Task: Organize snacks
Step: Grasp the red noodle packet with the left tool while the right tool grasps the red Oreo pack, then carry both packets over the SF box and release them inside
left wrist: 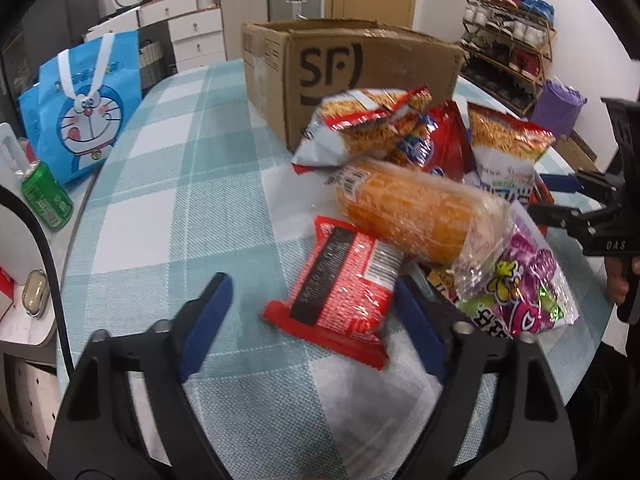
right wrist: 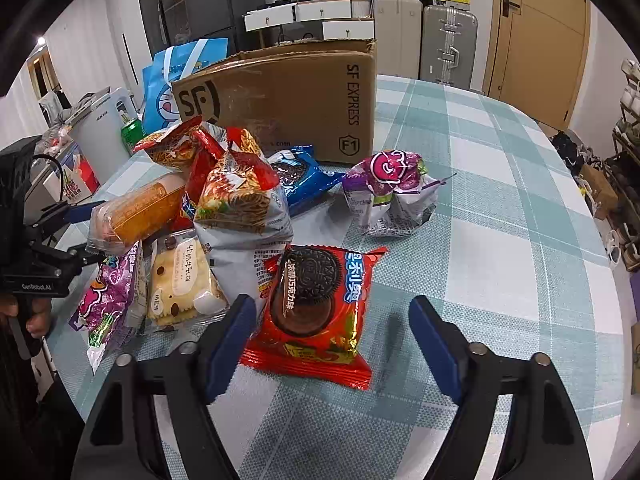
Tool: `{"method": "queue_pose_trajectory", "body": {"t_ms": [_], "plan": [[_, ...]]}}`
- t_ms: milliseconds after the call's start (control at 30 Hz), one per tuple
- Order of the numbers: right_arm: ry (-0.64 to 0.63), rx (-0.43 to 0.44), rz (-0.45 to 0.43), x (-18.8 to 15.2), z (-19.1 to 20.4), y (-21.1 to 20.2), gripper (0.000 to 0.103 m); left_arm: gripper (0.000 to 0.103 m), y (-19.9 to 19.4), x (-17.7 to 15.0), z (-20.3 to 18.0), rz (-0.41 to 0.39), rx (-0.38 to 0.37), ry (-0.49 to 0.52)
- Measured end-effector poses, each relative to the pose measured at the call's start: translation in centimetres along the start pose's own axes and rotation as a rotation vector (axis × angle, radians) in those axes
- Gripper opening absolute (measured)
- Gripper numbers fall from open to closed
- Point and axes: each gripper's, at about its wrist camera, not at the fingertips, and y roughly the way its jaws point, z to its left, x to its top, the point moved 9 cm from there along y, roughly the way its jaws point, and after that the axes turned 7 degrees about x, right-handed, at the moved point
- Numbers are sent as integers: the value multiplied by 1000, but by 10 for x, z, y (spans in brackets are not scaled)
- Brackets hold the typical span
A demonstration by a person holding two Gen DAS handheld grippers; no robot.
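Observation:
A pile of snack packs lies on the plaid tablecloth in front of an open cardboard box. My left gripper is open around a red biscuit pack; its left finger stands clear of the pack. Behind it lie an orange bread loaf, noodle-snack bags and a purple candy bag. My right gripper is open over a red chocolate-cookie pack, with its right finger well apart. A blue cookie pack and a second purple bag lie near the box.
A blue cartoon bag and a green can stand off the table's left edge. A shoe rack is at the back right. Suitcases and a door stand behind the table.

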Motion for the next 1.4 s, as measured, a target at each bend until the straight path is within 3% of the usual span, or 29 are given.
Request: {"method": "queue_pose_trajectory", "body": {"t_ms": [100, 167, 233, 567, 800, 1067, 1233, 1400], "plan": [[5, 12, 15, 0, 2, 4, 64, 50, 7, -2, -8, 16, -11, 27], [2, 25, 18, 0, 5, 5, 52, 43, 6, 0, -10, 15, -26, 29], [-3, 25, 16, 1, 7, 4, 47, 42, 7, 0, -10, 18, -34, 15], [-57, -46, -117, 36, 12, -57, 47, 42, -21, 19, 10, -47, -36, -57], [-135, -88, -241, 92, 25, -130, 46, 42, -66, 57, 16, -145, -44, -75], [-201, -123, -387, 173, 46, -202, 47, 42, -90, 81, 16, -184, -41, -87], [-208, -113, -422, 209, 51, -213, 47, 42, -97, 105, 26, -216, -36, -116], [-203, -98, -411, 236, 52, -197, 47, 42, -110, 142, 34, -262, -28, -131]]}}
